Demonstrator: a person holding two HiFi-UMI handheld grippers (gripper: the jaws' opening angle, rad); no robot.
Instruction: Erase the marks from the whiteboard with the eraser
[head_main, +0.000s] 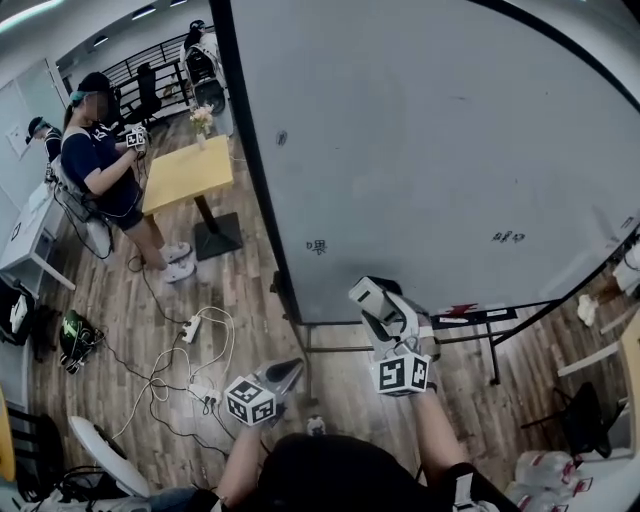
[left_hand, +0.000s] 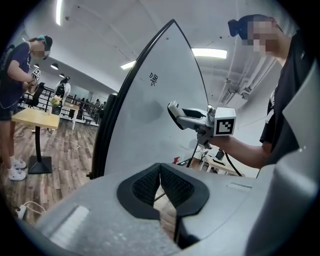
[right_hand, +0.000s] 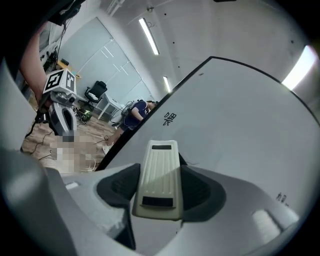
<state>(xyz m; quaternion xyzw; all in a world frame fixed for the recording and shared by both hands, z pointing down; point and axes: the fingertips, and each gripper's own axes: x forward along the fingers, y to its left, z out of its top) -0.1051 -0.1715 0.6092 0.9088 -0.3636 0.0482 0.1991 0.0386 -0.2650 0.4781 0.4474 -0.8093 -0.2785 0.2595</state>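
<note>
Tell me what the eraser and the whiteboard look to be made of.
Eraser: likely moulded plastic, off-white and matte, with fine ribs along its back and two dark inset strips. Its wiping face is hidden, so the pad material cannot be told.
Whiteboard: a smooth, even light-grey panel with a thin dark edge, probably coated metal or melamine; the look leaves that open.

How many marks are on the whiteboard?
3: a black character at the white whiteboard's lower left, a dark scribble lower right, a small dark spot upper left; others may be hidden.

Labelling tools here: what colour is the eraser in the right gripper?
The eraser is cream-white; clearest in the right gripper view.
</note>
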